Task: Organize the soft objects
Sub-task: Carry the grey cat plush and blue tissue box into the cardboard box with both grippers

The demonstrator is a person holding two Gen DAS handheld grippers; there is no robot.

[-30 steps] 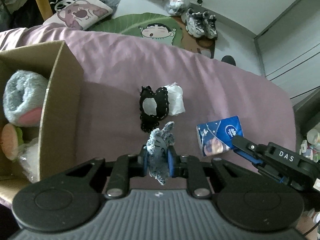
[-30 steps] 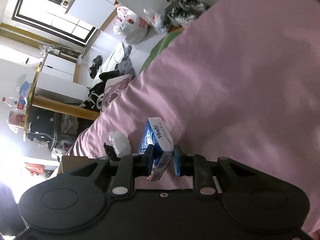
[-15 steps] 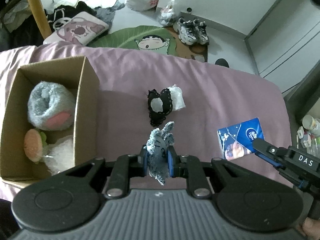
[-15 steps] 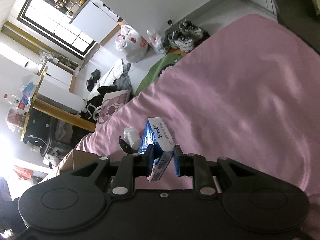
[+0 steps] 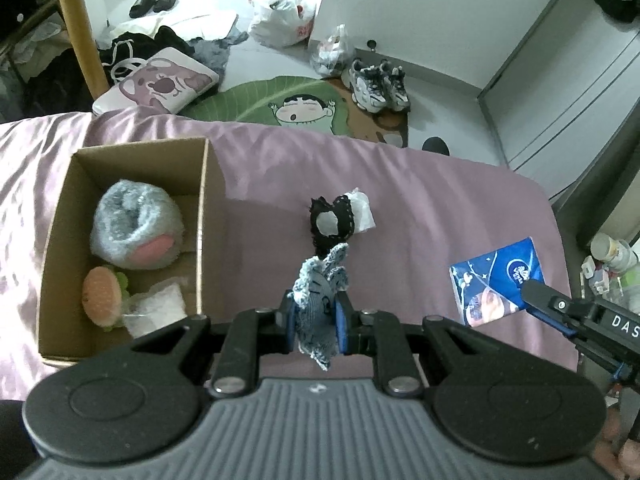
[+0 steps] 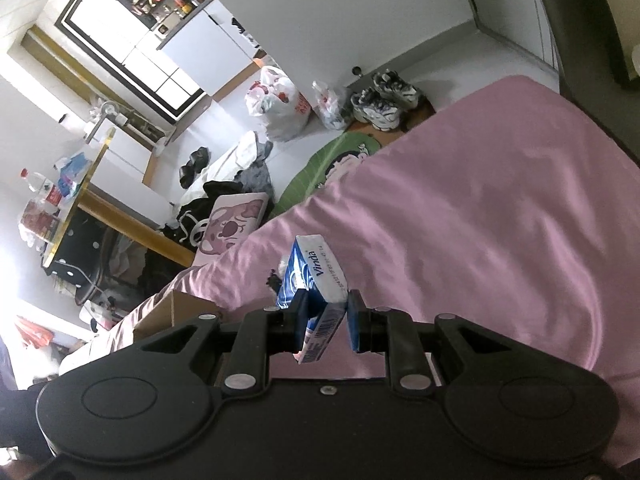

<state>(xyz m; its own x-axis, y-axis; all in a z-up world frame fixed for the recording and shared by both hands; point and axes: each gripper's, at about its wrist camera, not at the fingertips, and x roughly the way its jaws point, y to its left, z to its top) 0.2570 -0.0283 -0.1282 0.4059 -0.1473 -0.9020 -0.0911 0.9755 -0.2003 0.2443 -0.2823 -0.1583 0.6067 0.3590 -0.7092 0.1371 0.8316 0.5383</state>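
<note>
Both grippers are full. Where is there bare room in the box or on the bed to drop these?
Inside the cardboard box, the far strip behind the grey plush is bare; the near end is crowded by the burger toy and a white packet. The pink sheet is open between the box and the black pouch, and right of it.

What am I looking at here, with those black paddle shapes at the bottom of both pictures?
No robot: a person holds two hand-held grippers, each with a camera looking along its fingers. The black shapes are the gripper bodies. One picture comes from the left gripper, pinching a grey knitted toy. The other comes from the right gripper, holding a blue Vinda tissue pack. Both hover over a bed with a pink sheet. On it stands a cardboard box holding a fluffy grey plush and a burger toy. A black-and-white soft item lies loose.
</note>
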